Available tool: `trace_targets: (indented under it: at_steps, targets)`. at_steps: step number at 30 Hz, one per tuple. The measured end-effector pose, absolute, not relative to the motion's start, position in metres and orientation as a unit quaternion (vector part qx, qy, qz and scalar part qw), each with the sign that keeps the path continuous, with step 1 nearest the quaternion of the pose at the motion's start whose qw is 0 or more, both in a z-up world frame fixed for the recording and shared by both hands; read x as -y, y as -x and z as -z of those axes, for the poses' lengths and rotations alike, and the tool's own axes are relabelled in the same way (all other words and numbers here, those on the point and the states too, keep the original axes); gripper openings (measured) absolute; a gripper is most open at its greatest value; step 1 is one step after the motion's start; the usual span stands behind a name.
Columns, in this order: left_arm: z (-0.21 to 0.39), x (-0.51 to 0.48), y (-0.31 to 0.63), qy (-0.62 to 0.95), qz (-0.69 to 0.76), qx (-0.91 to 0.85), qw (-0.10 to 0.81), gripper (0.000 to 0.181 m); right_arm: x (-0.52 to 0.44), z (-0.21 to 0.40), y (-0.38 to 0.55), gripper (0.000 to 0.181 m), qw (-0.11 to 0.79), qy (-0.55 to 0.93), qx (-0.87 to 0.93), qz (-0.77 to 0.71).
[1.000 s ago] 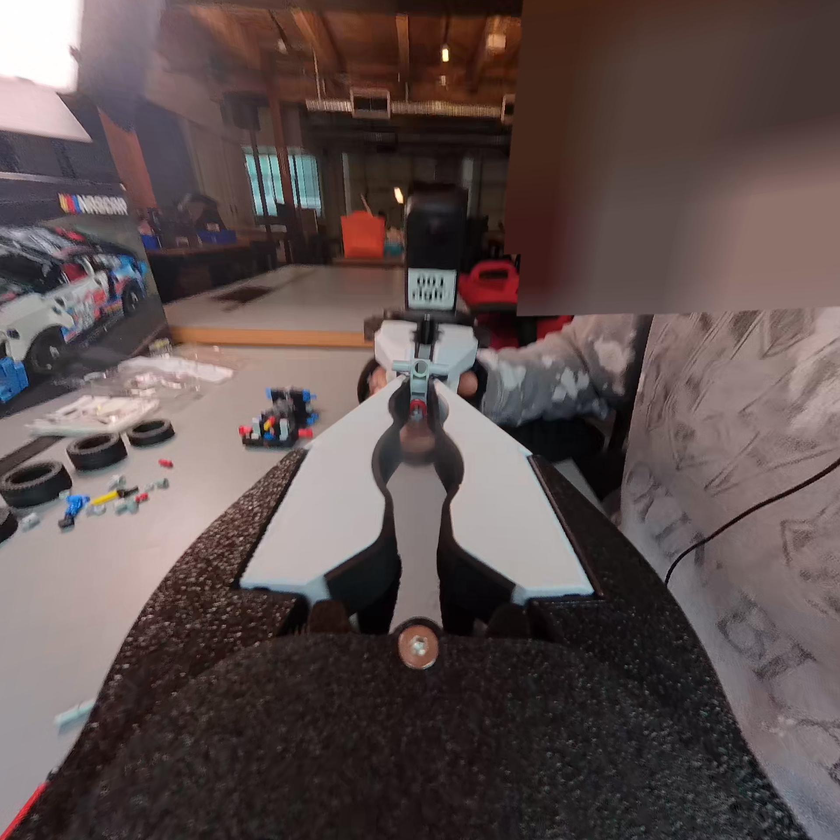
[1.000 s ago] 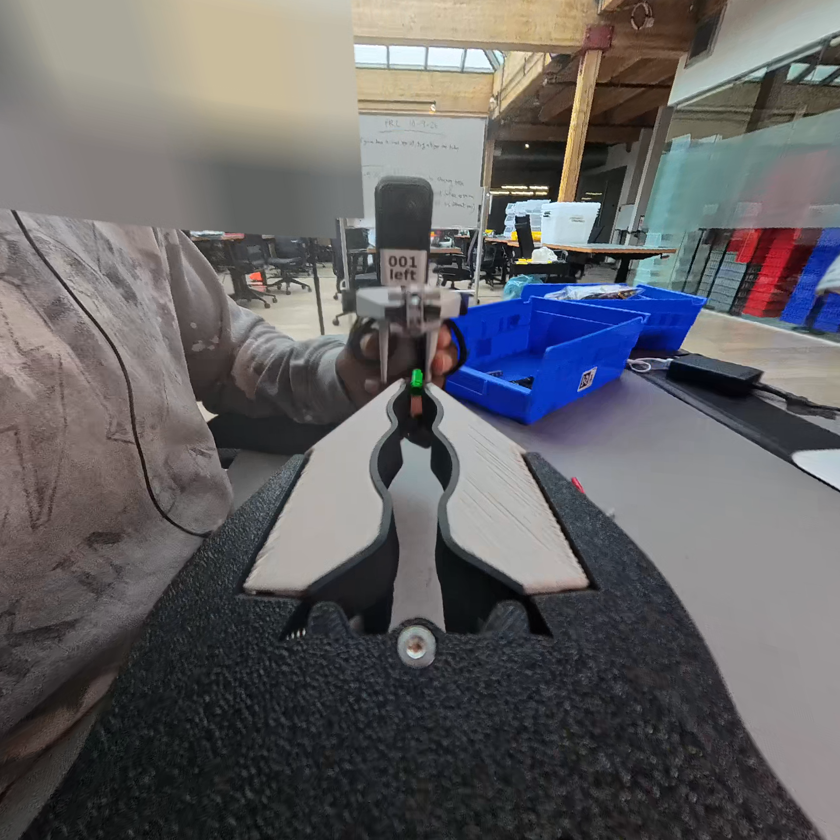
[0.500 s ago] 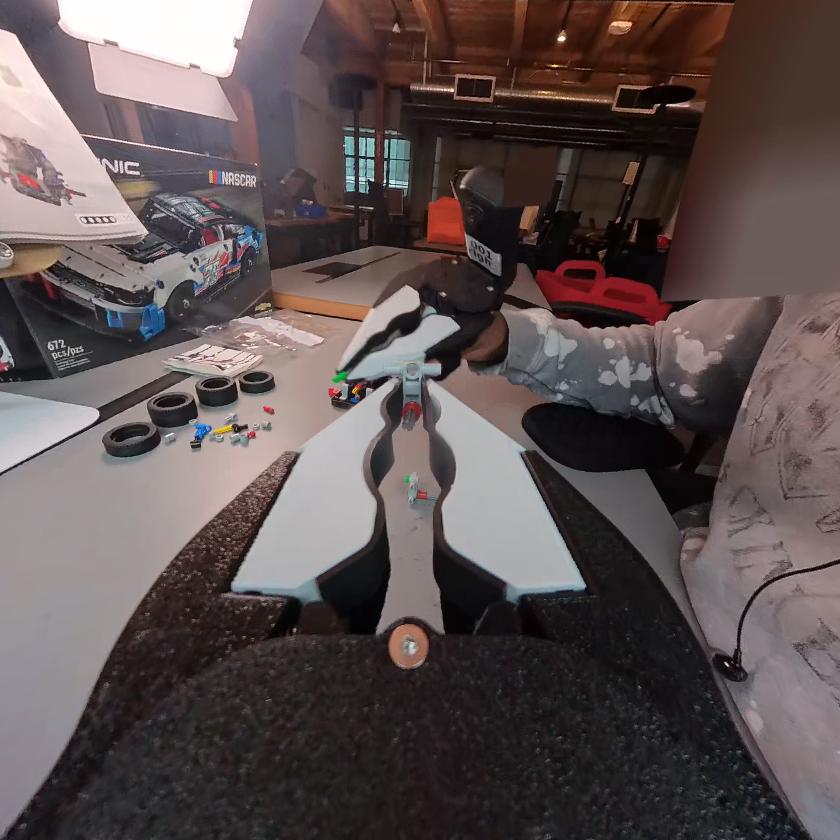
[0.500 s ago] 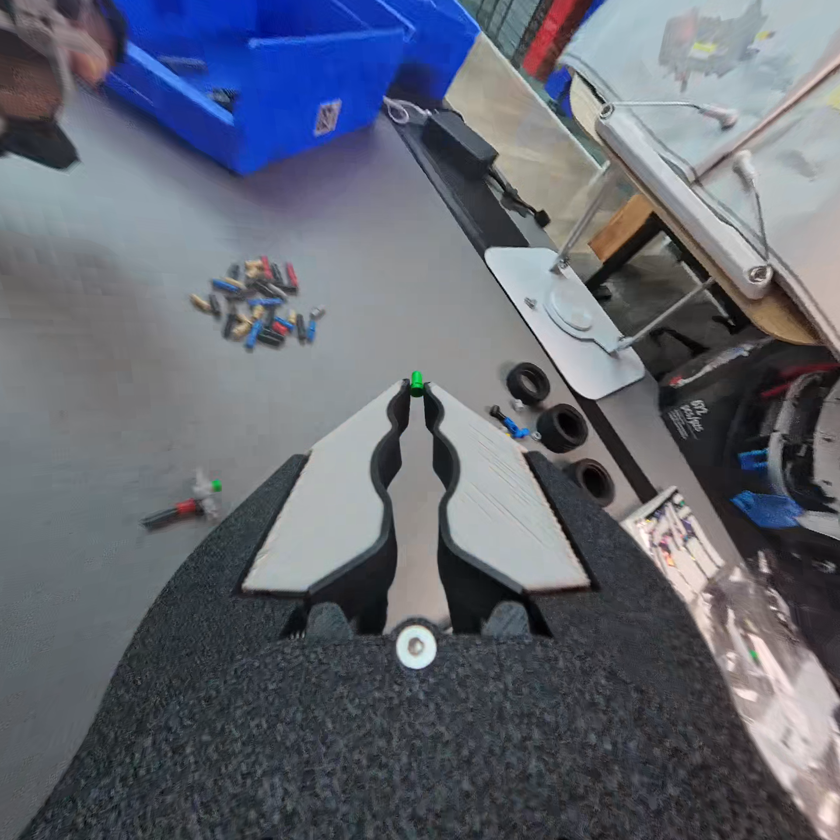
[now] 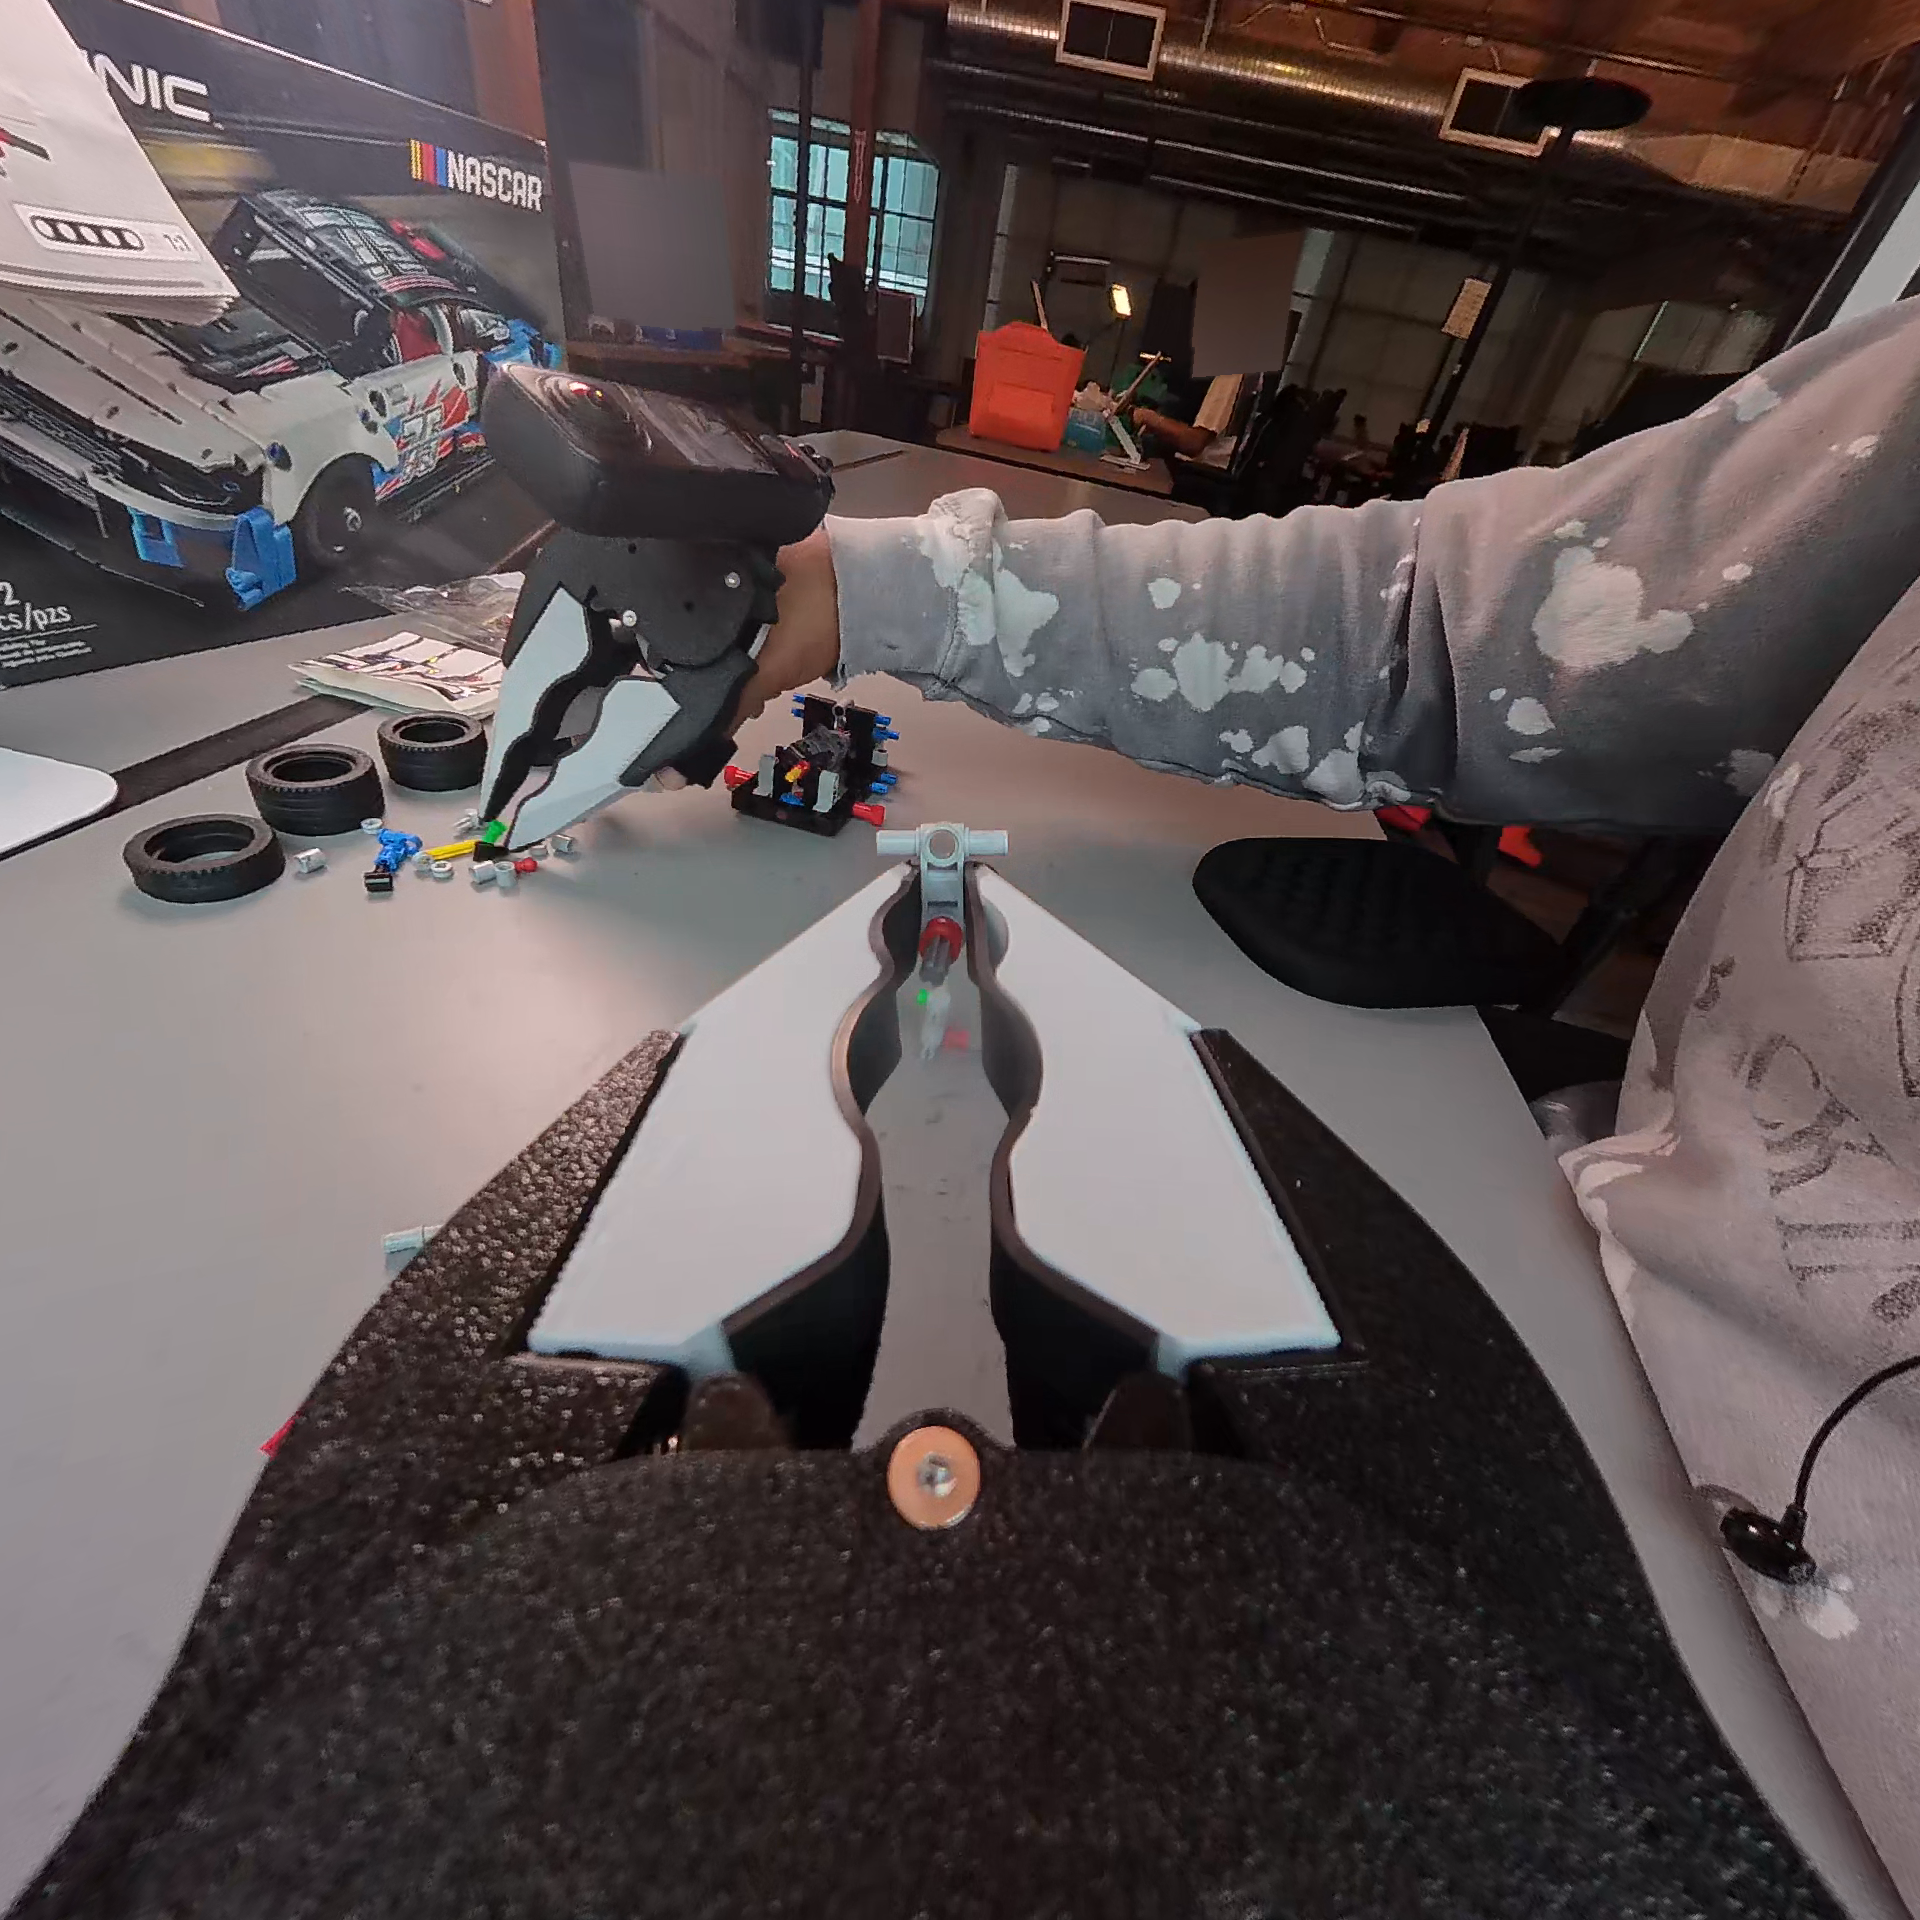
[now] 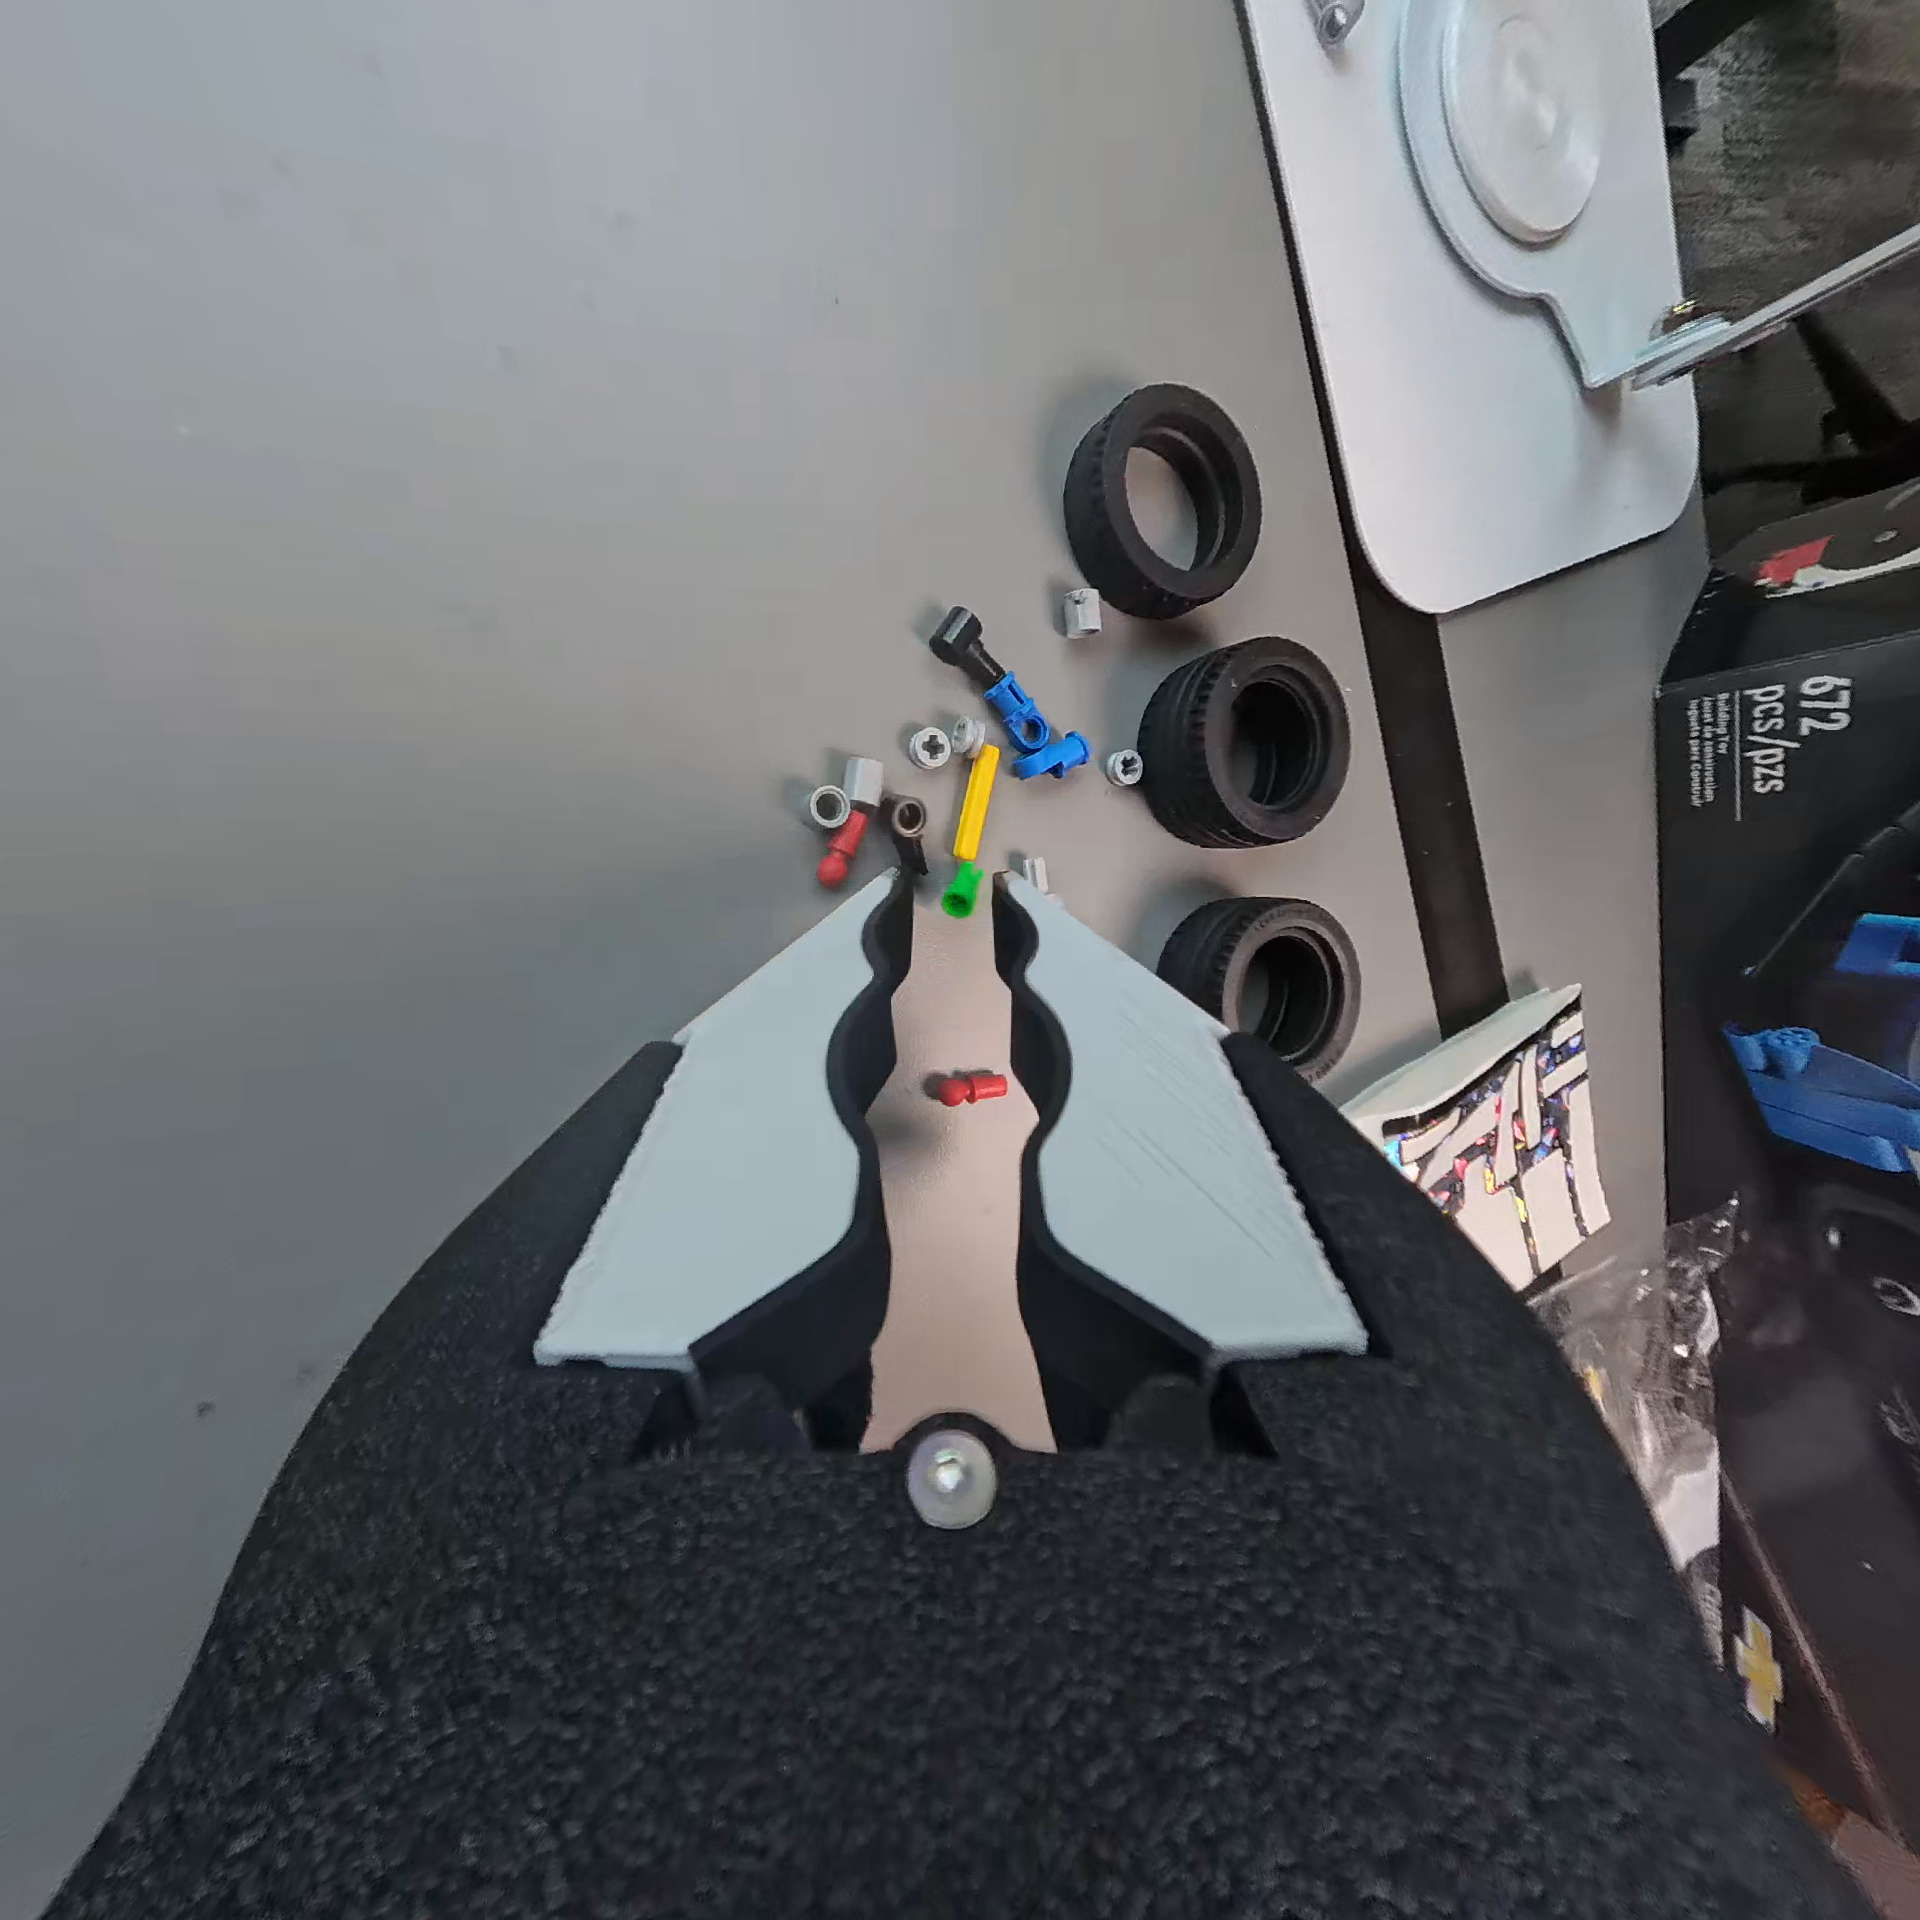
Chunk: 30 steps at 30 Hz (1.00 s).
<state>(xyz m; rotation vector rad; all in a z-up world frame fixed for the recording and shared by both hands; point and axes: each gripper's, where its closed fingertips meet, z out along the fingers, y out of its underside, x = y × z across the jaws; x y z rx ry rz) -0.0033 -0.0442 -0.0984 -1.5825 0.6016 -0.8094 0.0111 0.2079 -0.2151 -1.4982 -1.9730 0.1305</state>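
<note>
Your left gripper [image 5: 940,868] stays out of the pile, its jaws pinched shut on a small grey connector piece [image 5: 941,850] with a red-tipped black pin [image 5: 935,940] hanging beneath, held above the grey table [image 5: 312,1039]. Your right gripper [image 6: 945,883] hovers low over the scatter of small parts, jaws a little apart and gripping nothing; a green pin [image 6: 961,891] lies on the table in the gap at its tips, a yellow axle [image 6: 975,800] just beyond, a red pin [image 6: 968,1088] farther back between the fingers. 3 black tyres [image 6: 1242,743] sit to the right, near a toy-car box [image 6: 1787,790].
</note>
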Motion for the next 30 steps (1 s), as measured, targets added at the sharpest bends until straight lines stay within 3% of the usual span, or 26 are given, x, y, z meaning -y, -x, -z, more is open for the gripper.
trace_targets:
  at_steps: [4, 8, 12, 18, 24, 30]
  targets:
    - [0.098, 0.043, 0.006, 0.677, 0.365, -0.245, 0.59, 0.007, -0.197, 0.176, -0.011, 0.02, 0.375, 0.572, 0.721, -0.106]
    - [0.093, 0.044, 0.007, 0.661, 0.392, -0.236, 0.594, 0.007, -0.132, 0.11, -0.011, 0.021, 0.427, 0.539, 0.673, -0.272]
    - [0.097, 0.044, 0.002, 0.663, 0.368, -0.255, 0.6, 0.007, -0.027, 0.075, -0.02, 0.015, 0.372, 0.502, 0.626, -0.467]
    - [0.104, 0.049, -0.015, 0.661, 0.3, -0.312, 0.613, 0.007, 0.052, 0.086, -0.023, 0.014, 0.24, 0.515, 0.54, -0.622]
    - [0.11, 0.038, -0.007, 0.652, 0.053, -0.38, 0.654, 0.007, 0.048, 0.101, -0.015, 0.021, 0.27, 0.543, 0.519, -0.603]
    - [0.119, 0.035, -0.01, 0.65, -0.014, -0.409, 0.641, 0.007, 0.042, 0.116, -0.004, 0.015, 0.303, 0.563, 0.525, -0.562]
